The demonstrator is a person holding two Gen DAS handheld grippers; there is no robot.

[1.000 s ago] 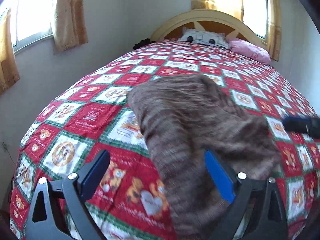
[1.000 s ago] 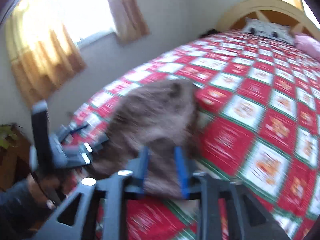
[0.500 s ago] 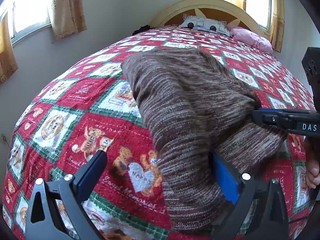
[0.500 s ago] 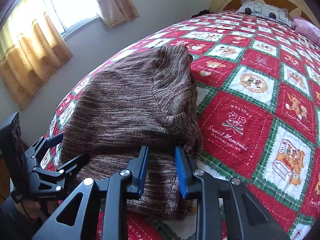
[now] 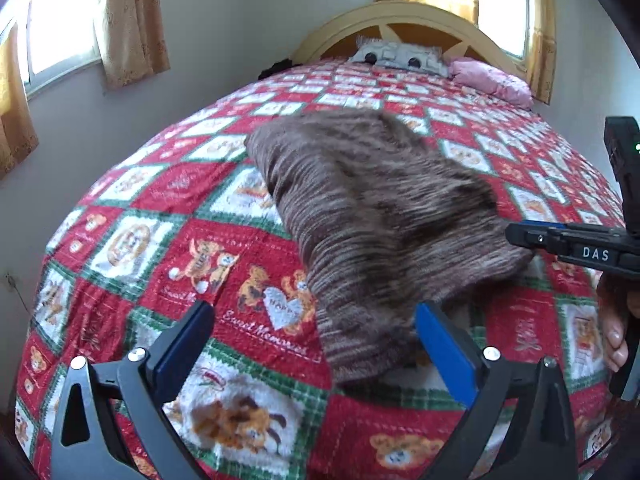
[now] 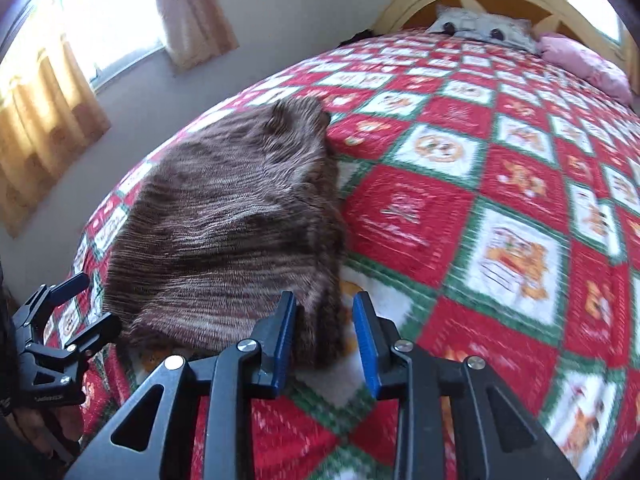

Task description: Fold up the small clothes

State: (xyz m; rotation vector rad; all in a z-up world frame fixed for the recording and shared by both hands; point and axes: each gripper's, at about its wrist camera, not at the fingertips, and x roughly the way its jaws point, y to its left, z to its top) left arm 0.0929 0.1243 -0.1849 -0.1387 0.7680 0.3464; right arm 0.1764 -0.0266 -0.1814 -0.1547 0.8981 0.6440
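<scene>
Garment: brown knit garment (image 5: 384, 216) laid folded on the bed (image 5: 168, 240).
Left hand-held gripper (image 5: 316, 344): spread wide, nothing grasped.
Right hand-held gripper (image 6: 325, 332): opening, garment corner between, unpressed.

Brown knit garment (image 6: 232, 216) on quilt (image 6: 480, 208)

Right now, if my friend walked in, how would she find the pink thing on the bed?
Look at the bed with the red, green and white picture quilt and follow it to the curved yellow wooden headboard. Two things lie there: a grey cushion with round dark eyes and, right of it by the curtain, the pink pillow. It is the only plain pink thing.
</scene>
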